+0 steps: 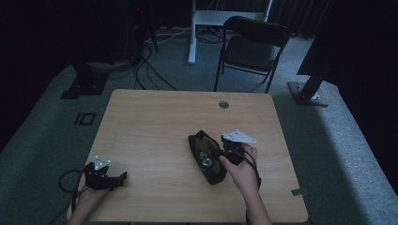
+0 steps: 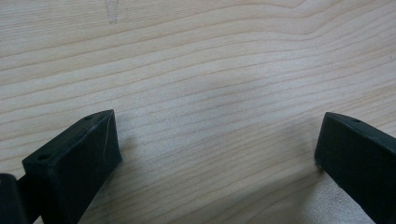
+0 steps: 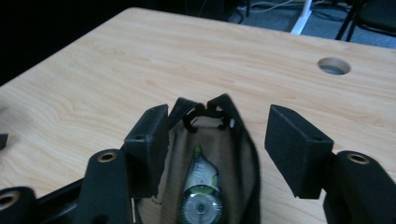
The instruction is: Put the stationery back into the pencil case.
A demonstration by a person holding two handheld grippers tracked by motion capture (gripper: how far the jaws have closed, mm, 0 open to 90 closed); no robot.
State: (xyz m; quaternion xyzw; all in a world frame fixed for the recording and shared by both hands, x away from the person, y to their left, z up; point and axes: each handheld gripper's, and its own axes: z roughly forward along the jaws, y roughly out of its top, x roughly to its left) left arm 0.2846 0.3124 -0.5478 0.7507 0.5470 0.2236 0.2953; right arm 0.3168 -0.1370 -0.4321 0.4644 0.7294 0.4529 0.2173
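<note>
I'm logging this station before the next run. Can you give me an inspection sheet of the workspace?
Surface: wooden table, round hole near far edge.
Job's things: open black pouch, tape dispenser lying inside.
Clutter: nothing seen.
Grippers: right tool open above the pouch; left tool open over bare wood.
Cables: one trails from the left tool; more on the floor.
Surroundings: carpet, folding chair, stand bases.

Dim lab — rig stands [image 1: 87,77], floor cables [image 1: 145,70]
</note>
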